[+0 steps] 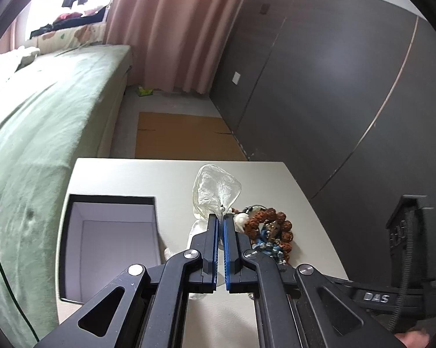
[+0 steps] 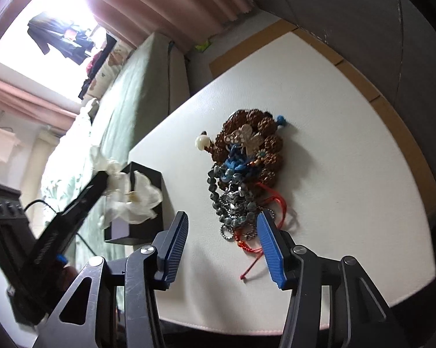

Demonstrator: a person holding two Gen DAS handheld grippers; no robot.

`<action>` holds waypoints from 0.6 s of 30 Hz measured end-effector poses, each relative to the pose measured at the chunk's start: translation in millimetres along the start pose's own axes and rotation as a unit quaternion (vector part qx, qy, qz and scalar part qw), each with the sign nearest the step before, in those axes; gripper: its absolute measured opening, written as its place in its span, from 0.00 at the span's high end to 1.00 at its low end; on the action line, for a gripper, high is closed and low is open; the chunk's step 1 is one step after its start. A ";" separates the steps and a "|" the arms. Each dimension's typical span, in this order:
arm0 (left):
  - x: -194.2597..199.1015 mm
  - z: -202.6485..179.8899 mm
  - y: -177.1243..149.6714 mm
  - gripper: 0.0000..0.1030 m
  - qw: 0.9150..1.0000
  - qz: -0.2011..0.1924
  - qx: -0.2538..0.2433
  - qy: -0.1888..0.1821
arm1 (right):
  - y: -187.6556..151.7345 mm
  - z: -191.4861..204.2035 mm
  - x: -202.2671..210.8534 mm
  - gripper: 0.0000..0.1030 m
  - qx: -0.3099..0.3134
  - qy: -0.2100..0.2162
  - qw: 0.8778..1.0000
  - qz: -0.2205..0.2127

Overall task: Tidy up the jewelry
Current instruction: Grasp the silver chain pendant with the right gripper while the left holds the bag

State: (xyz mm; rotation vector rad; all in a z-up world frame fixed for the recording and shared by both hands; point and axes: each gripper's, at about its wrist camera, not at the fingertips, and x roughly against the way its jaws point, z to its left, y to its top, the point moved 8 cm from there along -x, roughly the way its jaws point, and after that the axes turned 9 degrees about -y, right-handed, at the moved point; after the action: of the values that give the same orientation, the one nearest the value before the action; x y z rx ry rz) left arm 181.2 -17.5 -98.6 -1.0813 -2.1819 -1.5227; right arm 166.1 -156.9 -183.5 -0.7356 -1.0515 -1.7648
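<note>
Left gripper (image 1: 220, 217) jaws clamped on a sheer pouch (image 1: 216, 188); right gripper (image 2: 223, 229) jaws apart, nearer, jewelry pile (image 2: 244, 171) just ahead between them

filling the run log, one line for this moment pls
left gripper: shut on white flower piece | right gripper: open above jewelry pile | box: open

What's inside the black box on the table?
The black box shows only bare white walls and floor. Its near corner is hidden behind the left gripper.
</note>
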 end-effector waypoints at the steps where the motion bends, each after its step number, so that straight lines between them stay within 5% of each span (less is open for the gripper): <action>1: 1.8 2.0 0.2 0.98 1.000 -0.001 0.002 0.000 | -0.3 2.0 -4.2 0.50 0.000 -0.004 1.000 0.001; 8: 20.3 14.8 1.9 0.98 1.000 -0.009 0.014 -0.003 | 2.2 15.5 -26.3 0.57 0.010 -0.025 1.000 0.009; 18: 32.1 26.0 5.9 0.98 0.999 -0.016 0.031 -0.004 | 1.6 19.6 -50.1 0.67 0.035 -0.136 0.990 0.001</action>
State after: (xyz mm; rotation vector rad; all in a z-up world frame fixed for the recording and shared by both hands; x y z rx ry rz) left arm 168.3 20.2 -86.2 -1.0390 -2.2474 -1.4556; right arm 188.0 -119.4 -215.3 -0.9515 -1.2864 -1.6485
